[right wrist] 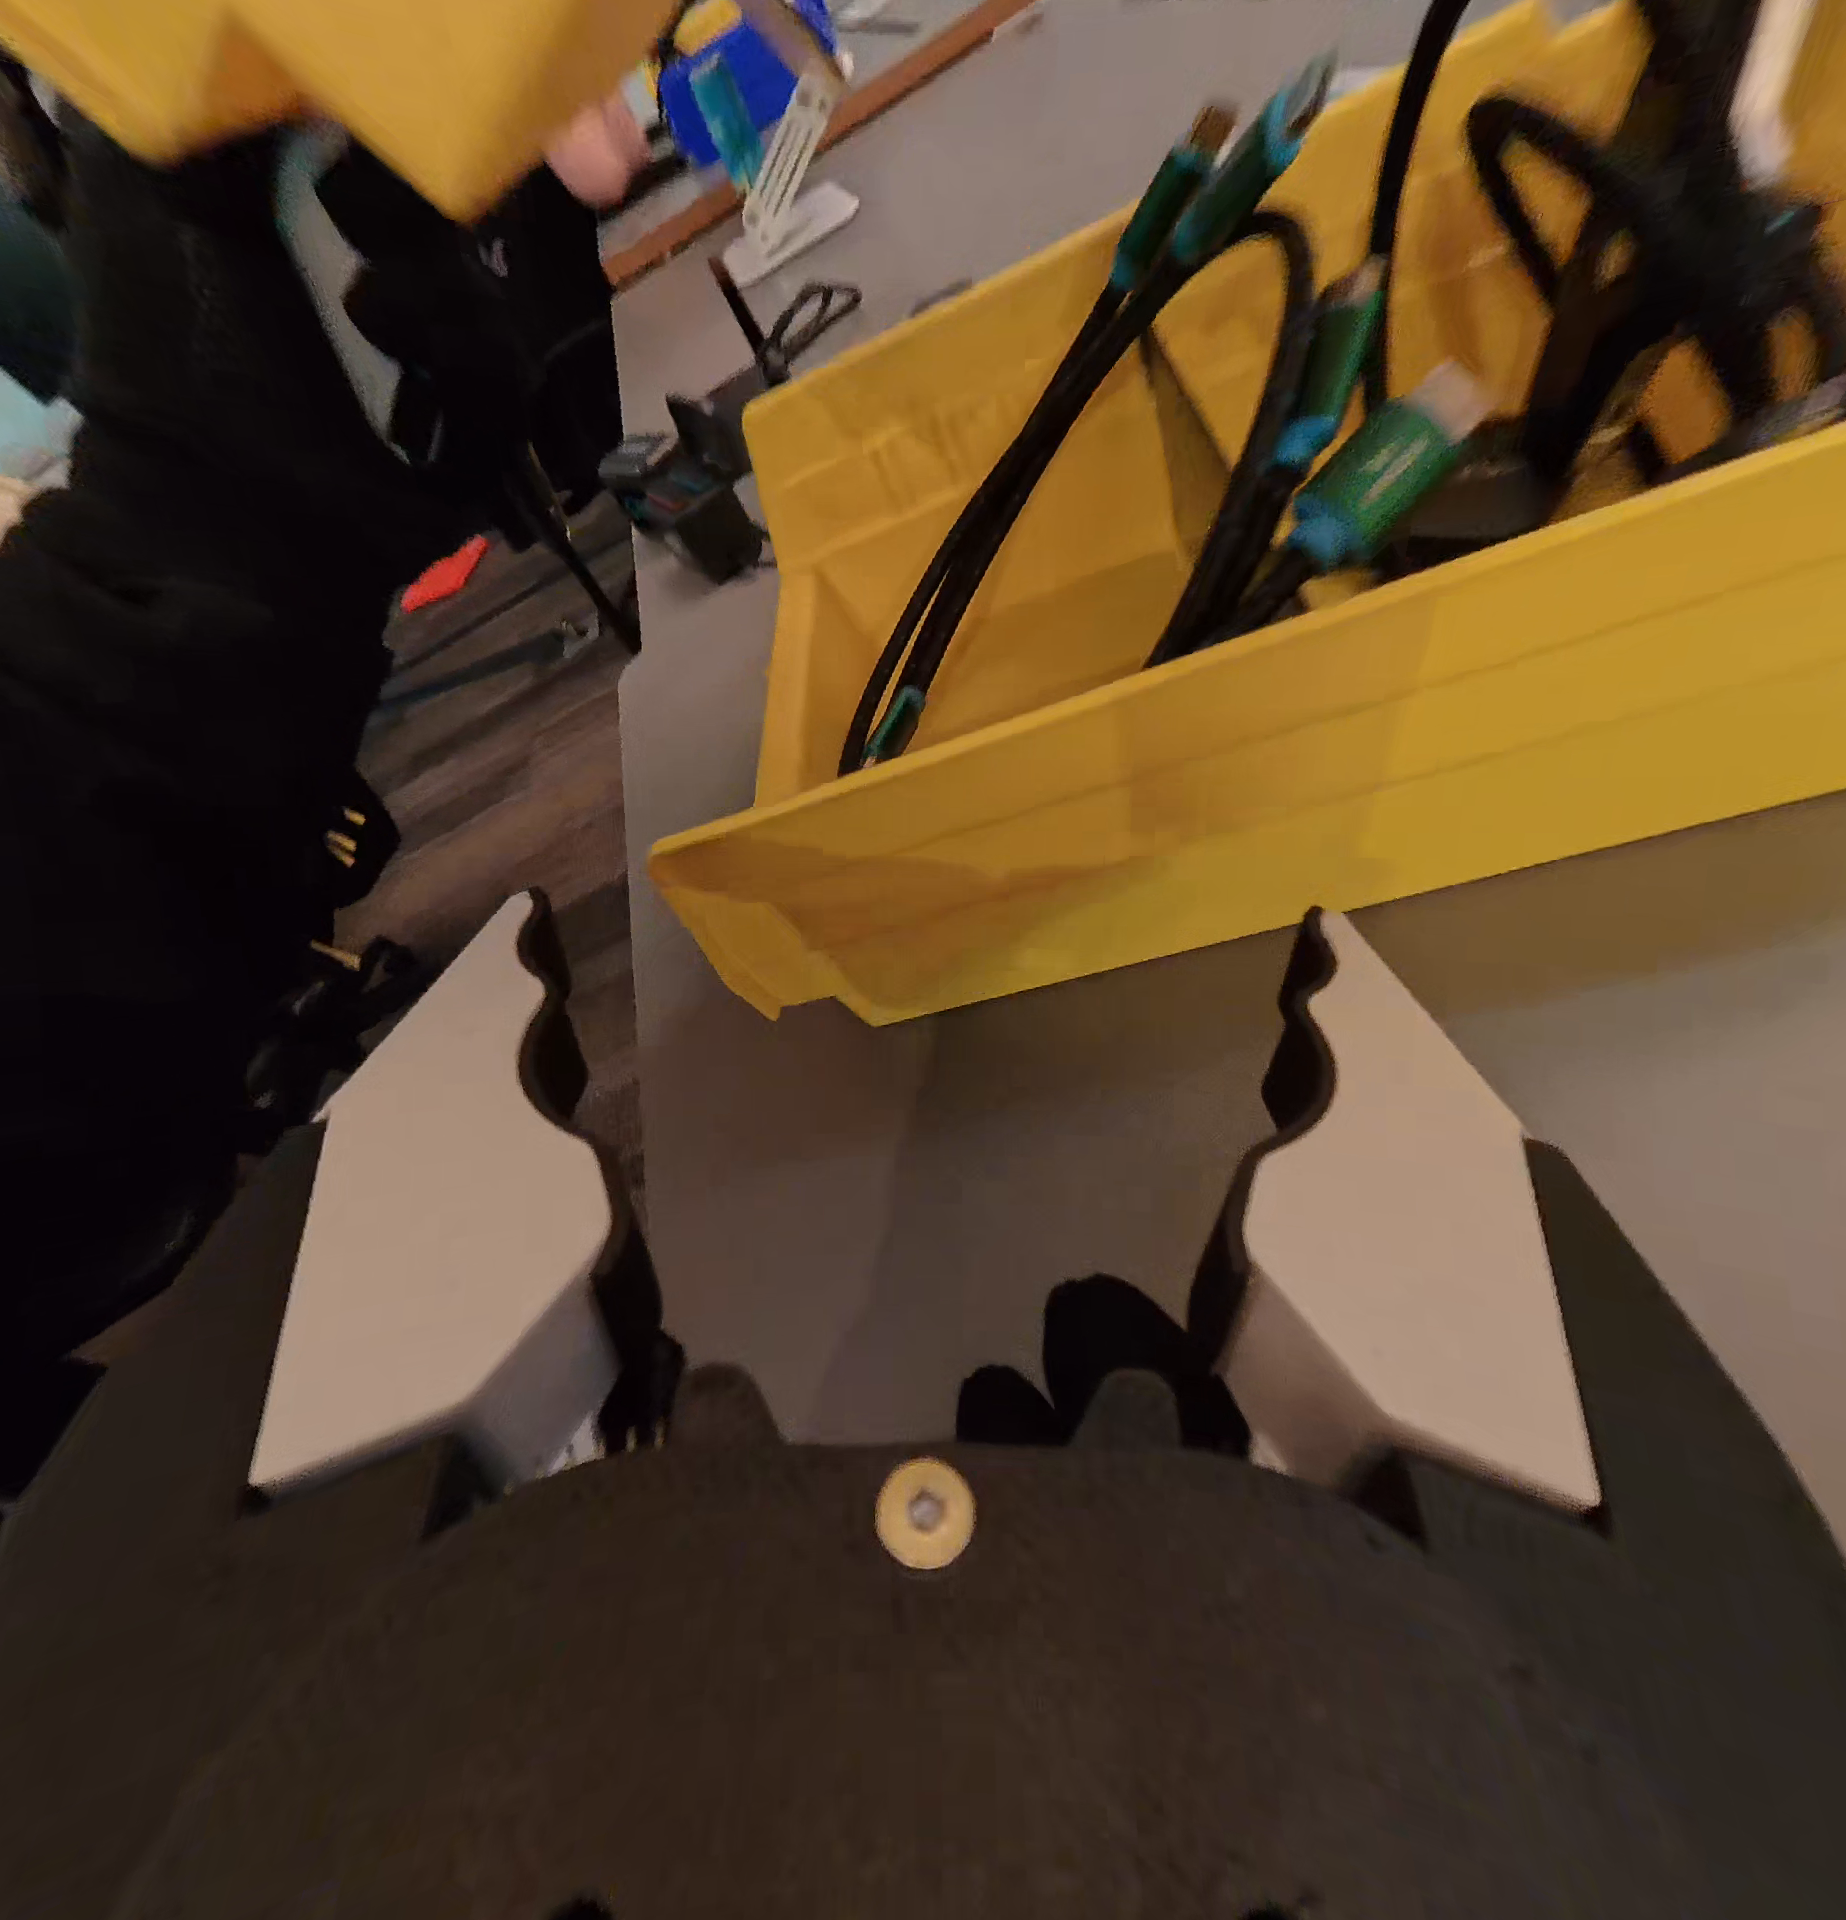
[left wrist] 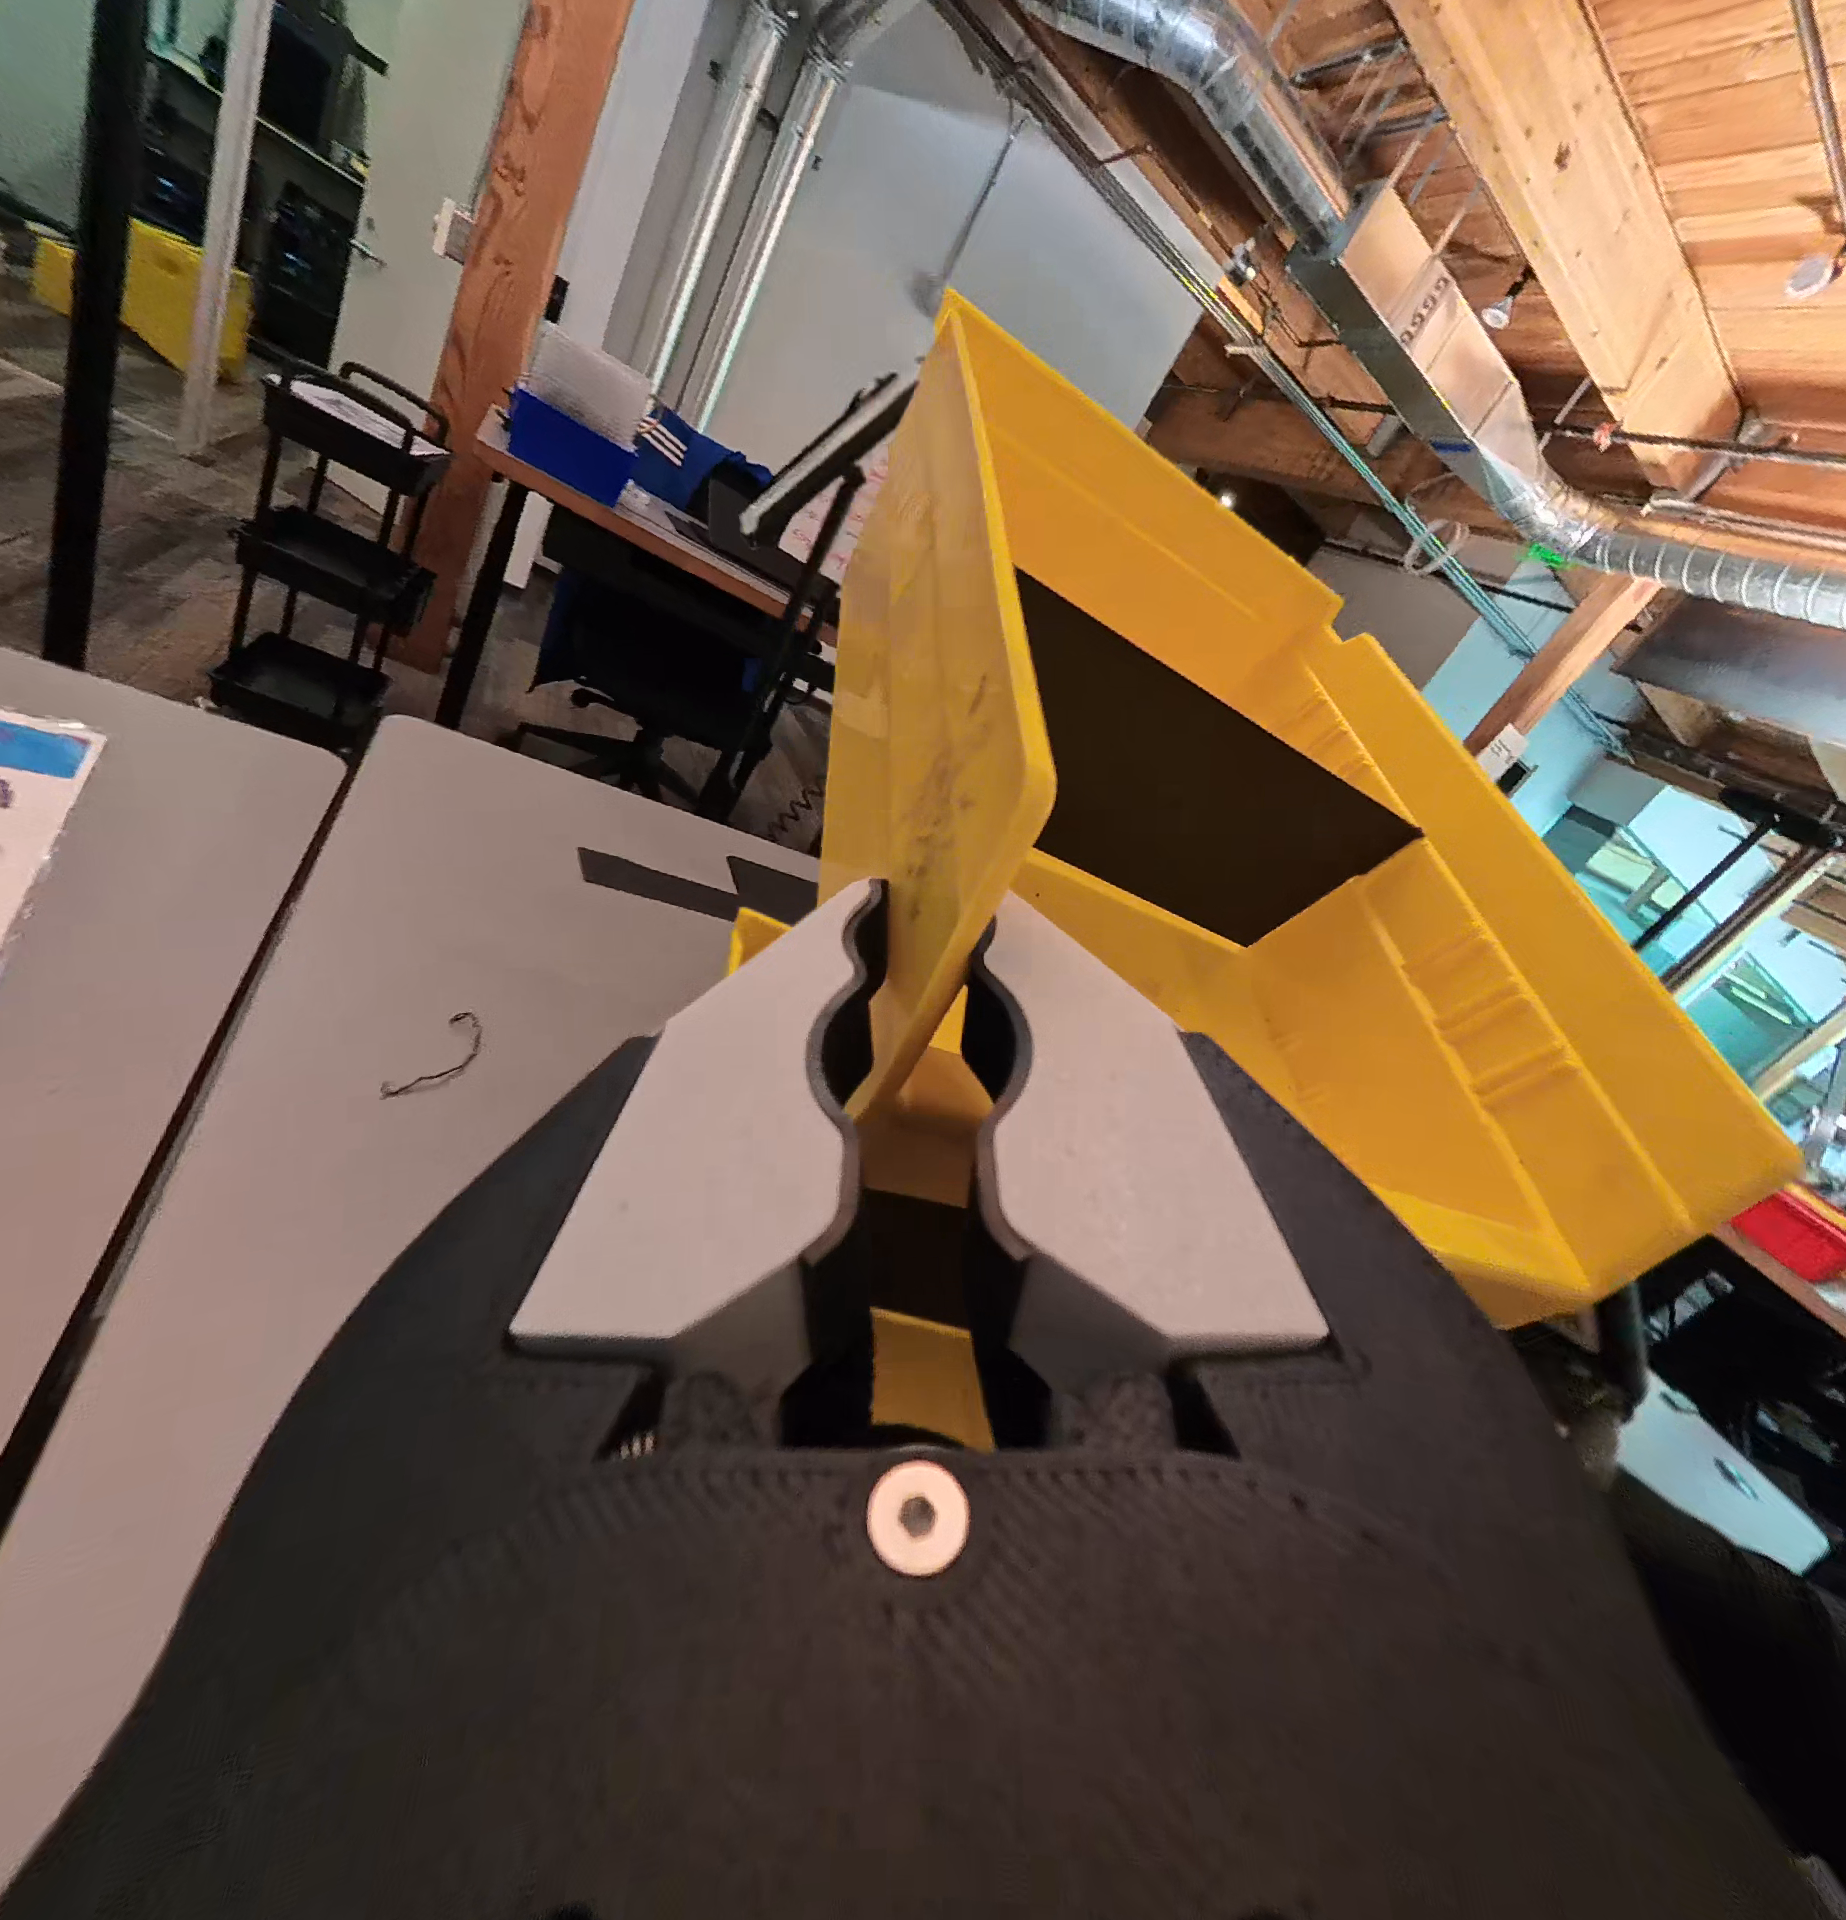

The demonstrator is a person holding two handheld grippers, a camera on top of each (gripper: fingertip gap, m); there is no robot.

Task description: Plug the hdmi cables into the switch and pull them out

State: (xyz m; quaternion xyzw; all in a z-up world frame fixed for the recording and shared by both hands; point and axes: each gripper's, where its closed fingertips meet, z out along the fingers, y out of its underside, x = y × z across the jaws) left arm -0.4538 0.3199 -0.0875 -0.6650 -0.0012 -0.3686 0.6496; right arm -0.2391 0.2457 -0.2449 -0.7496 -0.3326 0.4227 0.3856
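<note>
- Left gripper (left wrist: 924, 940): fingers clamped on the wall of an empty yellow bin (left wrist: 1262, 831), raised and tilted above the grey surface (left wrist: 462, 935).
- Right gripper (right wrist: 924, 966): fingers spread wide, empty.
- HDMI cables (right wrist: 1262, 436) lie in a second yellow bin (right wrist: 1262, 790) at the surface's left edge; its near wall stands just ahead of the fingers.

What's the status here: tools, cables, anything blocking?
Left tool shut on lifted empty yellow plastic bin. Right tool open, empty. Black HDMI cables in second yellow bin. No switch seen.

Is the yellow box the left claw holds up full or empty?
Empty. The yellow box is tipped in the air, pinched by the left claw, its bare inside showing.
</note>
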